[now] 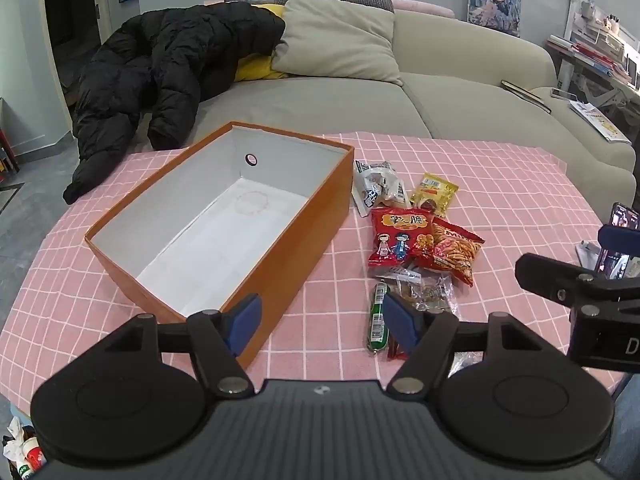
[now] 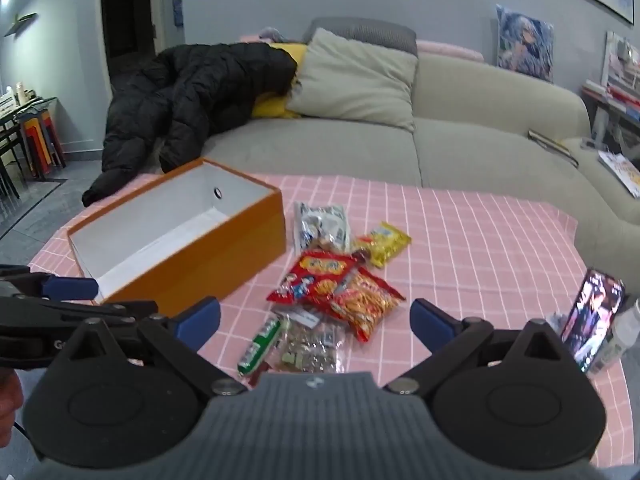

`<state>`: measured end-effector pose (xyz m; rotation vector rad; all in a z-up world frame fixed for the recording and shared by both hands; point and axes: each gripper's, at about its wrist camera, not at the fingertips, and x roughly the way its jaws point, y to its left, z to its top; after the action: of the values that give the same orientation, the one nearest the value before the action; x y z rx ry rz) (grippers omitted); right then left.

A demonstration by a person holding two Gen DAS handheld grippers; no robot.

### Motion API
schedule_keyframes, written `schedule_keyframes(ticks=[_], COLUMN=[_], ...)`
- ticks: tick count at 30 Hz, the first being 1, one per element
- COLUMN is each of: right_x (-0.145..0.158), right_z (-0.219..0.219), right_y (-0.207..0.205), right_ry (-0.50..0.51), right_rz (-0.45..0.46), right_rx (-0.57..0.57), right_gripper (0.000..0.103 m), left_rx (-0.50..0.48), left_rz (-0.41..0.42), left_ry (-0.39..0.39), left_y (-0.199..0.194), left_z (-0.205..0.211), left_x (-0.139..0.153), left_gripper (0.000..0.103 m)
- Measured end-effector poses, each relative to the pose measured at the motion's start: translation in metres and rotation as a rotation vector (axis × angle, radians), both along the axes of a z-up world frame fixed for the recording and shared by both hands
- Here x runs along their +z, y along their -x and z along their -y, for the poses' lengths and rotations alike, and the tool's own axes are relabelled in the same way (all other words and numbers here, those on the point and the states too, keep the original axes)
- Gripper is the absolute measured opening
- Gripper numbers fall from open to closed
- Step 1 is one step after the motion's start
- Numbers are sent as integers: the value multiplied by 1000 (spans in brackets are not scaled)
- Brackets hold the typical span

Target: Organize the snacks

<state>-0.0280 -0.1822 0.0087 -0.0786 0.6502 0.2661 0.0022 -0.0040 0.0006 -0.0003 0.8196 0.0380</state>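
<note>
Left wrist view: the left gripper (image 1: pixel 322 322) hangs low over the near edge of the surface (image 1: pixel 500 184), which is covered in a pink checked cloth, and its jaws stand wide with nothing between them. One blue pad sits in front of the near corner of the orange box (image 1: pixel 280 240); the other overlaps the near end of the snack pile. The box is open-topped, white inside, and holds no snack (only a sheet of white paper on its floor). Just beside its right wall lie the snacks: a white-and-black packet (image 1: pixel 376 186), a yellow packet (image 1: pixel 434 192), a red packet with cartoon figures (image 1: pixel 400 242) overlapping an orange-red chip bag (image 1: pixel 456 254), then a clear bag of small sweets (image 1: pixel 428 292) and a green stick packet (image 1: pixel 378 320) nearest the camera.

In the right wrist view the right gripper (image 2: pixel 316 320) is also spread wide and empty, hovering above the near end of the pile, roughly over the clear bag. A phone (image 2: pixel 592 318) stands propped at the right edge of the surface with its screen lit. Behind, a grey sofa (image 2: pixel 480 140) carries a black puffer jacket (image 2: pixel 192 96) and a beige cushion (image 2: pixel 356 76).
</note>
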Motion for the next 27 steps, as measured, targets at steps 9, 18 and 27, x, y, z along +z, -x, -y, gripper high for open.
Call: schedule_keyframes(ticks=[9, 18, 27], right_x=[-2, -8, -9], right_z=[-2, -3, -5], right_y=[-2, -3, -4], right_ry=[-3, -5, 2], right_rz=[4, -1, -6], right_rx=[9, 9, 14], right_gripper=[98, 98, 98], left_rx=[10, 7, 8], left_rz=[-1, -3, -4], left_ry=[14, 16, 16], left_y=[4, 3, 4], left_z=[-9, -9, -9], left_x=[1, 1, 1], left_gripper=[82, 82, 82])
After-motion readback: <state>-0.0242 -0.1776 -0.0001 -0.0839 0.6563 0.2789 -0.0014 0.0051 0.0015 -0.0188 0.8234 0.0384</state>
